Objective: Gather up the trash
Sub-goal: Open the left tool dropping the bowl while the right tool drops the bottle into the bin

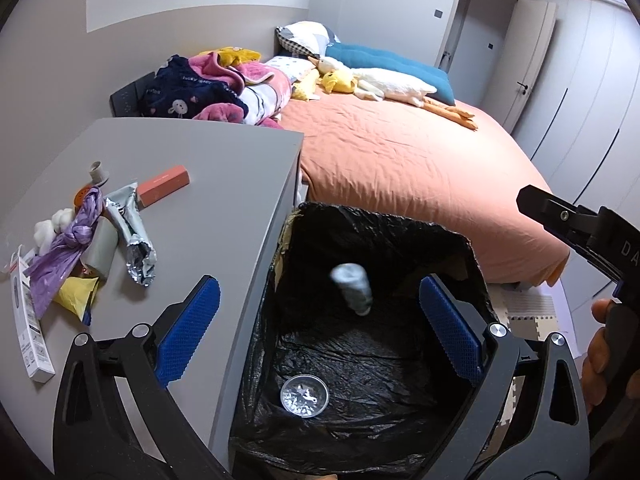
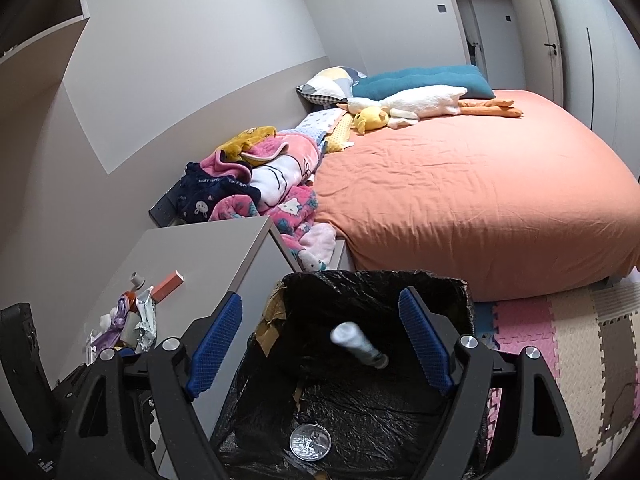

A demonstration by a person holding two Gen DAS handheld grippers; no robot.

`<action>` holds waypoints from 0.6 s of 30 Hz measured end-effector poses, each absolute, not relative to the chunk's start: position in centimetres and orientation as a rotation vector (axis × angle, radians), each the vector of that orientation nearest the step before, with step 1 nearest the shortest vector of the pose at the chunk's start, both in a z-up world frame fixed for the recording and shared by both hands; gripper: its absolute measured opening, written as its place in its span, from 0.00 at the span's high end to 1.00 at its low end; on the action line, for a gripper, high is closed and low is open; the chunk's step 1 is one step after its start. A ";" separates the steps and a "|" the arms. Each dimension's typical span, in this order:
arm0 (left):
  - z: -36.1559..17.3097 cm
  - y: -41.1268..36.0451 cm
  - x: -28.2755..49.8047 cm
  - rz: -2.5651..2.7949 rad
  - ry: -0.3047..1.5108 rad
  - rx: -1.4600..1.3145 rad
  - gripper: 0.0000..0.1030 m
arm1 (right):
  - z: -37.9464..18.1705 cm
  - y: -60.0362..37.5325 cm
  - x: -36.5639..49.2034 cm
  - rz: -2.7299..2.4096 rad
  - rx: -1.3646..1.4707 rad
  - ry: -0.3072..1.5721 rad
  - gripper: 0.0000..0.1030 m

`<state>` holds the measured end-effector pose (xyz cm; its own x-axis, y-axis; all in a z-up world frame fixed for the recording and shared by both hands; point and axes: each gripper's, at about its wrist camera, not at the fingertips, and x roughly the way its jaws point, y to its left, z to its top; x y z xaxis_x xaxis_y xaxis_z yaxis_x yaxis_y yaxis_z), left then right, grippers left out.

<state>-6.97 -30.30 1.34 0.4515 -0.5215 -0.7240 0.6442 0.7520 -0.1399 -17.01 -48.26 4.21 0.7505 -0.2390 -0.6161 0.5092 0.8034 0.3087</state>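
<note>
Both sets of jaws stand wide open and hold nothing. The left gripper (image 1: 320, 320) and the right gripper (image 2: 320, 344) each hang above the mouth of a bin, blue pads facing inward.

The largest thing in view is a bed (image 1: 400, 168) with an orange cover, carrying a long white goose toy (image 1: 392, 86), a teal cushion (image 1: 384, 60) and a heap of pink and navy blankets (image 1: 224, 92) at its near corner.

Beside the bed stands a grey desk (image 1: 224, 208), and just beside the desk, on the floor, is the bin lined with a black bag (image 1: 360, 352). Pastel foam floor mats (image 2: 568, 344) lie to the bin's right.

Inside the bin's opening, a pale tube-shaped piece of trash (image 1: 352, 288) appears blurred and tilted between the open pads, touching neither. A round clear plastic lid (image 1: 304, 395) lies flat on the bottom of the bag.

More trash sits on the desk's left part: a crumpled foil wrapper (image 1: 132, 232), a knotted purple plastic bag (image 1: 68, 244), a white carton (image 1: 28, 320), a coral-coloured box (image 1: 163, 185), a yellow wrapper (image 1: 78, 294), white cotton balls (image 1: 50, 226) and a small grey cap (image 1: 97, 172).
</note>
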 end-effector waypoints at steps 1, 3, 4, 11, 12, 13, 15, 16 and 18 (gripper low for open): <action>1.4 -30.0 -7.0 -0.720 0.833 0.163 0.06 | 4.1 -48.0 -16.8 -0.424 0.484 0.595 0.21; 1.5 -29.7 -7.0 -0.712 0.831 0.161 0.06 | 4.0 -47.7 -16.4 -0.415 0.479 0.600 0.21; 1.5 -29.5 -6.9 -0.706 0.830 0.160 0.06 | 3.9 -47.5 -16.2 -0.412 0.479 0.602 0.21; 1.4 -27.5 -6.2 -0.668 0.824 0.145 0.06 | 3.6 -45.8 -14.7 -0.373 0.465 0.621 0.21; 1.4 -27.1 -6.1 -0.662 0.824 0.143 0.06 | 3.5 -45.5 -14.5 -0.366 0.462 0.623 0.21; 1.4 -26.7 -5.9 -0.653 0.823 0.142 0.06 | 3.5 -45.3 -14.3 -0.362 0.460 0.625 0.21; 1.4 -25.9 -5.5 -0.637 0.823 0.137 0.06 | 3.4 -44.7 -13.8 -0.352 0.456 0.631 0.21; 1.3 -25.6 -5.4 -0.632 0.823 0.134 0.06 | 3.3 -44.3 -13.5 -0.343 0.452 0.634 0.21; 1.4 -24.9 -5.1 -0.617 0.821 0.126 0.06 | 3.3 -43.8 -13.1 -0.335 0.441 0.639 0.21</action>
<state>-5.06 -24.90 1.36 0.5178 -0.4654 -0.7178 0.5599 0.8188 -0.1270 -13.09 -43.84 3.30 0.7548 -0.1640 -0.6351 0.4293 0.8555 0.2894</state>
